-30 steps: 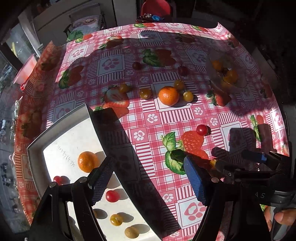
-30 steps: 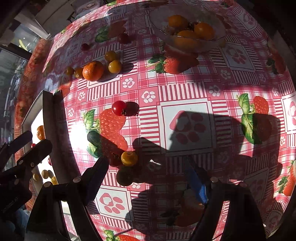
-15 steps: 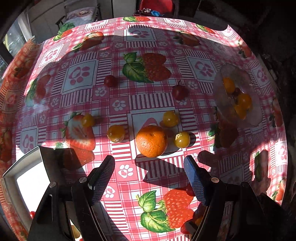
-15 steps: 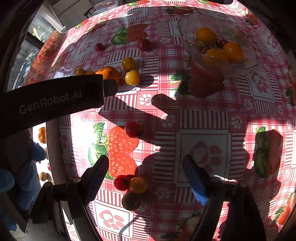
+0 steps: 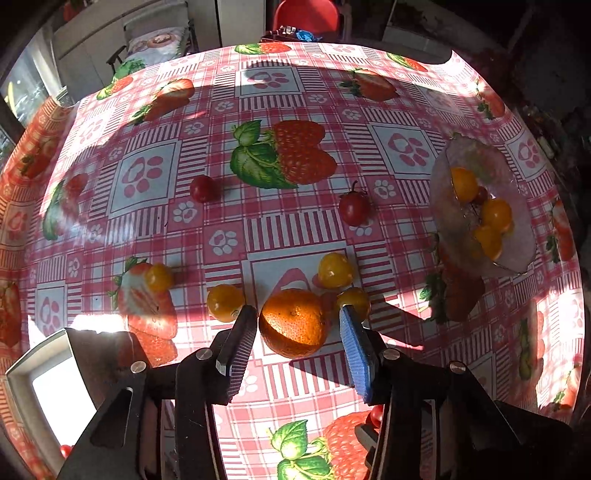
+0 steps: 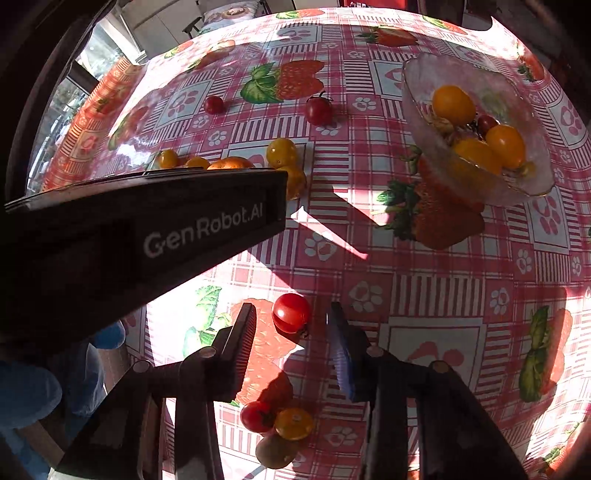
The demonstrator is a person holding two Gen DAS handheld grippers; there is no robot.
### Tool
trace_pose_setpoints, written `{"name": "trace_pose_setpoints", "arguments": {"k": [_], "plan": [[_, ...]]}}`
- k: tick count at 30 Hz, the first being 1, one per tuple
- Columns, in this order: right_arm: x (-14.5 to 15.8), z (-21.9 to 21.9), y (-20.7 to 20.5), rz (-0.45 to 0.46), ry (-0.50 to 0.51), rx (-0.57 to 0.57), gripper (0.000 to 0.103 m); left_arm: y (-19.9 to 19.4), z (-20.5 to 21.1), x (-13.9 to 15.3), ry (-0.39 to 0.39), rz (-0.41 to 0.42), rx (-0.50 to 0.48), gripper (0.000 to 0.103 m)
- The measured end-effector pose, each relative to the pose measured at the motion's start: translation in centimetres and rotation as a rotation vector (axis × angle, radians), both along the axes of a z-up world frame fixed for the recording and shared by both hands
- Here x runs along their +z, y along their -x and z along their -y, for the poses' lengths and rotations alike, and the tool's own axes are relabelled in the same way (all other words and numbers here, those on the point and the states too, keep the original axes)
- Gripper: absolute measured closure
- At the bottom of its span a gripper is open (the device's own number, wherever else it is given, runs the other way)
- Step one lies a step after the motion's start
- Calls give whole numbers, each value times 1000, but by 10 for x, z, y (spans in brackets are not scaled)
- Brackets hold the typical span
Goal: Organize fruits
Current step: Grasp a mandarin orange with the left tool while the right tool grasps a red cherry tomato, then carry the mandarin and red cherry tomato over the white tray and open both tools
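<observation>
My left gripper (image 5: 298, 323) is open, its jaws on either side of an orange mandarin (image 5: 293, 323) on the strawberry tablecloth. Yellow cherry tomatoes (image 5: 225, 302) lie beside it, and two red ones (image 5: 354, 208) lie farther back. My right gripper (image 6: 291, 319) is open around a red cherry tomato (image 6: 291, 313) on the cloth. A glass bowl (image 6: 517, 184) at the right holds yellow and red tomatoes. A metal tray (image 5: 22, 373) sits at the lower left of the left wrist view.
The left gripper's black body (image 6: 147, 229) crosses the left side of the right wrist view. Three small tomatoes (image 6: 275, 421) lie below the right gripper's fingers. A red chair (image 5: 303, 16) stands beyond the table's far edge.
My left gripper left the tray and moved forward until the mandarin sits between its jaws. My right gripper moved forward from the small tomato cluster to the red tomato.
</observation>
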State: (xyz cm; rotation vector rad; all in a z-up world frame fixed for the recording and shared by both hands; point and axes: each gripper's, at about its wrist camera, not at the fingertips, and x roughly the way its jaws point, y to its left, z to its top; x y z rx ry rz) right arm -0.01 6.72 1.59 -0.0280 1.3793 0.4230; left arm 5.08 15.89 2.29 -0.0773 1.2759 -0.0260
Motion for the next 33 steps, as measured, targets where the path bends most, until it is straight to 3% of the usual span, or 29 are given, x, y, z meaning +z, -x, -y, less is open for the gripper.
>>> {"name": "trace_pose_setpoints", "arguments": {"k": [8,20,33], "plan": [[6,13,6,-33,-50,-25,79,18,-11,8,29,0,11,62],[28,26,34,-60,-75,-48,79,85,-25,43,47,15,31,62],[50,1,62,-68,-60,-14,79,138,-67,75,39,53,106,62]]}}
